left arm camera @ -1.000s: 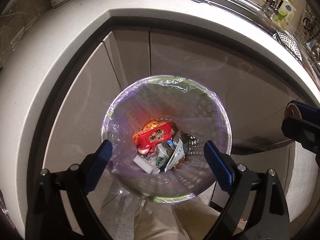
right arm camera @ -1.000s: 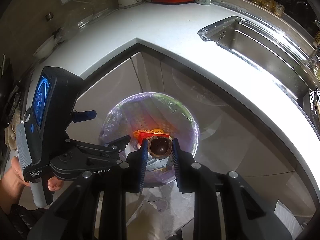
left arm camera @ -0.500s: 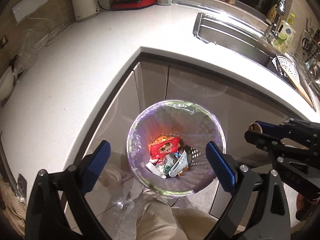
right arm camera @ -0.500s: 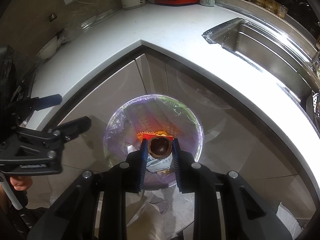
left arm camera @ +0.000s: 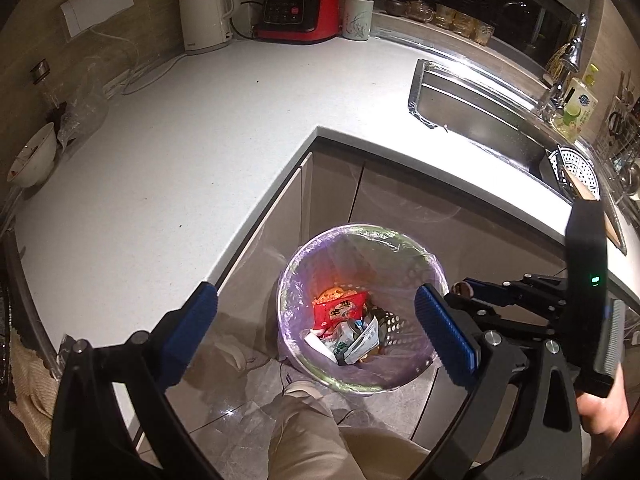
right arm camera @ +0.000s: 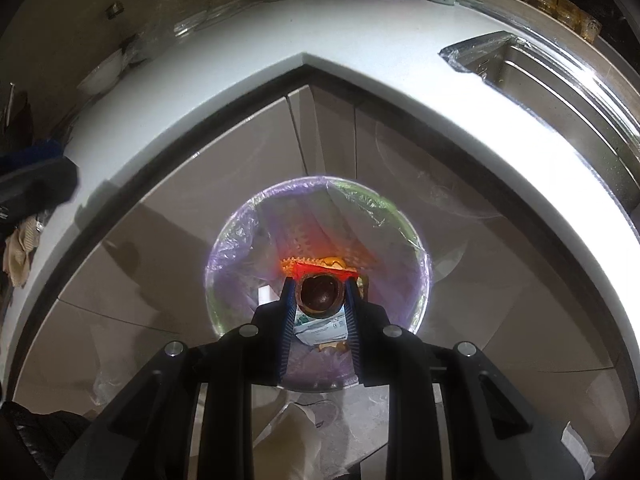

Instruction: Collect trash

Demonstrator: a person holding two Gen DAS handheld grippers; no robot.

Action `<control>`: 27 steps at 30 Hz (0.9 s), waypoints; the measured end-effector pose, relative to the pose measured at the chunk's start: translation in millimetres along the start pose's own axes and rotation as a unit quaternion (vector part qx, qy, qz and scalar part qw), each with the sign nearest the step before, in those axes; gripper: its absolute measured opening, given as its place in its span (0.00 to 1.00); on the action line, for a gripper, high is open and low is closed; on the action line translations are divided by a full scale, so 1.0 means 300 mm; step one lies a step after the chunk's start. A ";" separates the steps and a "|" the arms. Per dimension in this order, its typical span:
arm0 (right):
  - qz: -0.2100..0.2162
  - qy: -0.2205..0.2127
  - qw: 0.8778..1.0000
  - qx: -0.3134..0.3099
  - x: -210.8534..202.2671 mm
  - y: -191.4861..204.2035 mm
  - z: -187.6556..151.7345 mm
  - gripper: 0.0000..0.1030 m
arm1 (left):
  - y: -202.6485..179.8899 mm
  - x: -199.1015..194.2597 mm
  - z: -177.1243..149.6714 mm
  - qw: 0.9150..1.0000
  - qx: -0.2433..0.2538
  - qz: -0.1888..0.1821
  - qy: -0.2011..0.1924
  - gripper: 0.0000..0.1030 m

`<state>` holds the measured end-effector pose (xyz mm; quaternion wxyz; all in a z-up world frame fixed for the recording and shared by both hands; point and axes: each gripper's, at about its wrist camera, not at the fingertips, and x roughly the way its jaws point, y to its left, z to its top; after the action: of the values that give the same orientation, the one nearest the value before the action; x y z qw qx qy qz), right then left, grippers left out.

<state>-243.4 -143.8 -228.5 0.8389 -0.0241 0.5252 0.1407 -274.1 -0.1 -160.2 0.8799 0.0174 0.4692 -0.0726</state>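
A round trash bin [left arm camera: 416,248] lined with a clear plastic bag stands on the floor at the cabinet corner. It holds a red snack wrapper [left arm camera: 340,309], a carton and paper scraps. My left gripper [left arm camera: 320,328] is open and empty, high above the bin. My right gripper [right arm camera: 320,292] is shut on a brown hollow shell-like piece of trash [right arm camera: 320,293] and holds it over the bin [right arm camera: 240,240]. The right gripper also shows at the right of the left wrist view [left arm camera: 464,290].
A white L-shaped countertop [left arm camera: 200,140] wraps around the bin, with a steel sink [left arm camera: 480,120] at right. A kettle [left arm camera: 204,12], a red appliance [left arm camera: 298,4], a cup and a bowl [left arm camera: 34,156] stand on it. The person's leg [left arm camera: 312,432] is below.
My left gripper has risen and pulled back from the bin, so more countertop shows. My right gripper stays shut on the brown piece above the bin, slightly closer to it.
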 end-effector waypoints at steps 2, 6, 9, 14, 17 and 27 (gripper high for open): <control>0.002 0.014 1.000 -0.003 0.068 -0.001 -0.008 0.24 | 0.005 -0.004 -0.002 1.000 -0.001 0.005 -0.002 0.92; 0.011 0.044 0.999 -0.003 0.207 0.003 -0.031 0.24 | 0.021 -0.007 -0.008 1.000 -0.007 0.011 -0.001 0.92; 0.011 0.069 0.998 -0.003 0.286 0.004 -0.051 0.24 | 0.033 -0.004 -0.011 1.000 -0.010 0.015 0.002 0.92; 0.010 0.077 0.997 -0.002 0.325 0.005 -0.061 0.24 | 0.051 0.003 -0.013 1.000 -0.014 0.022 0.005 0.92; 0.004 0.082 0.997 0.002 0.333 0.001 -0.056 0.60 | 0.058 0.009 -0.012 1.000 -0.017 0.022 0.008 0.92; 0.001 0.073 0.997 0.005 0.296 -0.010 -0.021 0.72 | 0.035 0.013 -0.001 1.000 -0.006 0.020 0.011 0.92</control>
<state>-211.9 -129.2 -310.5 0.7982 -0.0291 0.5858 0.1369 -270.5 9.7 -164.0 0.8763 0.0225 0.4784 -0.0525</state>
